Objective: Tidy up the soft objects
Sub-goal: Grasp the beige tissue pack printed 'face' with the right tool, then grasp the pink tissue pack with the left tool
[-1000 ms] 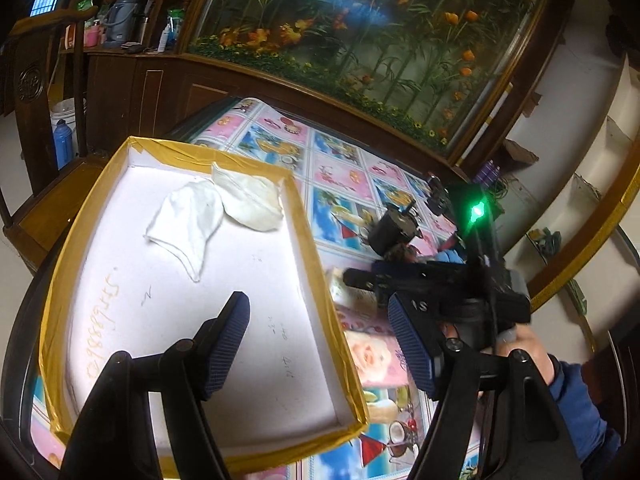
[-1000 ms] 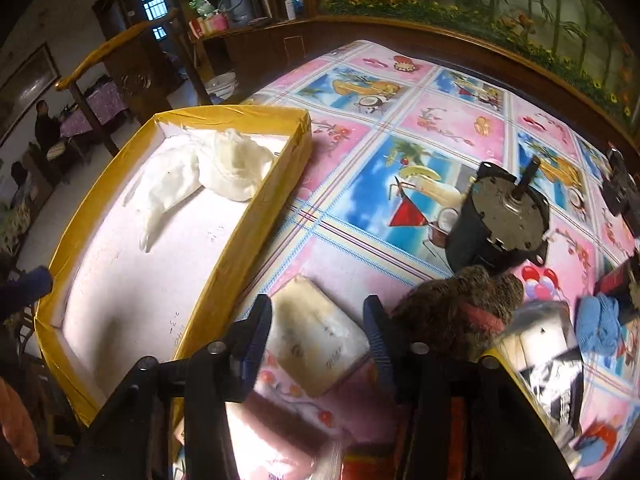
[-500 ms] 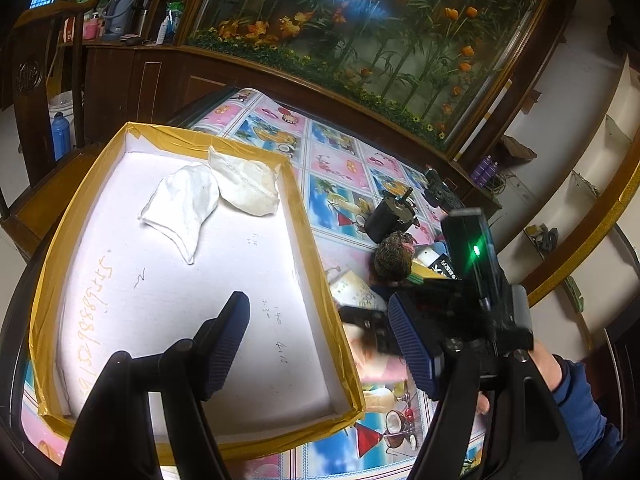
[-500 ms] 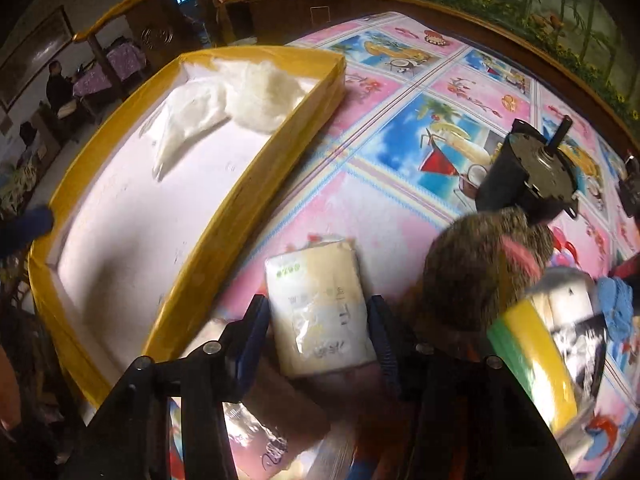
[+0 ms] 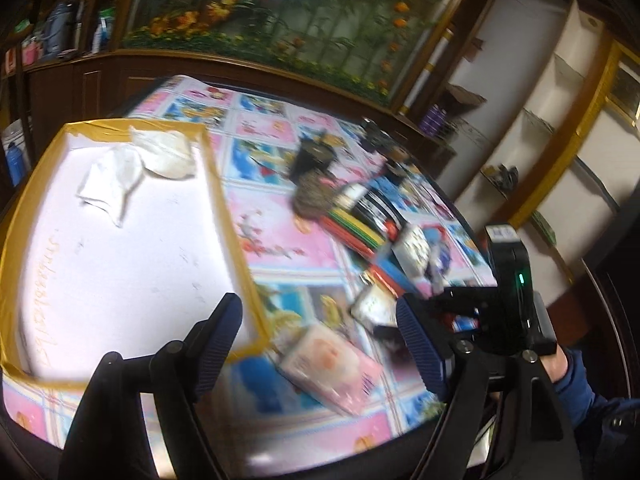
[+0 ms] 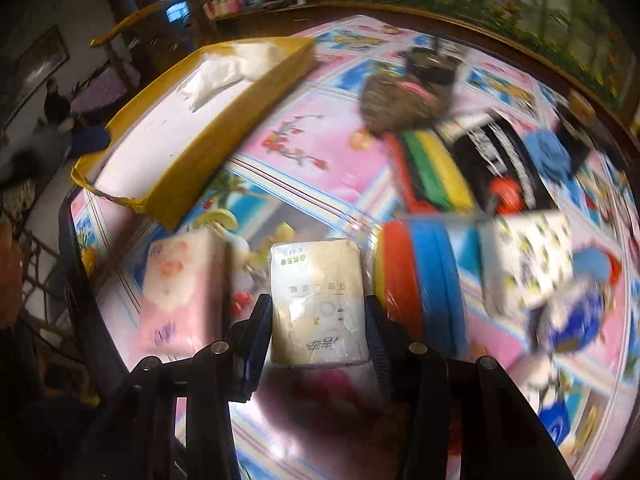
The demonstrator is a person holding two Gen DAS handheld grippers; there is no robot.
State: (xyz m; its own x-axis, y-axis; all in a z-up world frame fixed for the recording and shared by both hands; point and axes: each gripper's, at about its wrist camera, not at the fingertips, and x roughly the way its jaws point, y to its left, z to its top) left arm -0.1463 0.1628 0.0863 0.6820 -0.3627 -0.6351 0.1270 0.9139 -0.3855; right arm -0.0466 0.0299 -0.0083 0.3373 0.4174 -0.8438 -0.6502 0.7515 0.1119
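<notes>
A beige tissue pack (image 6: 316, 280) sits deep between the fingers of my right gripper (image 6: 318, 332), whose pads rest against both its long sides; the jaws have been narrowing. Left of it lies a pink tissue pack (image 6: 180, 292) on the patterned tablecloth. In the left wrist view that pink tissue pack (image 5: 332, 368) lies below my left gripper (image 5: 320, 346), whose jaws are opening and touch nothing. The yellow-rimmed box (image 5: 224, 184) with a white floor holds two white cloths (image 5: 110, 180) (image 5: 168, 156) at its far end. The picture is blurred by motion.
A brown plush (image 6: 400, 100), striped sponges (image 6: 432, 168), a red and blue pack (image 6: 420, 272), a white patterned pack (image 6: 528, 256) and a blue cloth (image 6: 548, 152) crowd the table's right. A black motor (image 5: 312, 152) stands behind. A blue sleeve (image 5: 576, 392) is at right.
The right gripper has slid forward over the beige pack, which now reaches deep between narrower jaws. The left gripper has swung right off the box, and its jaws stand wider.
</notes>
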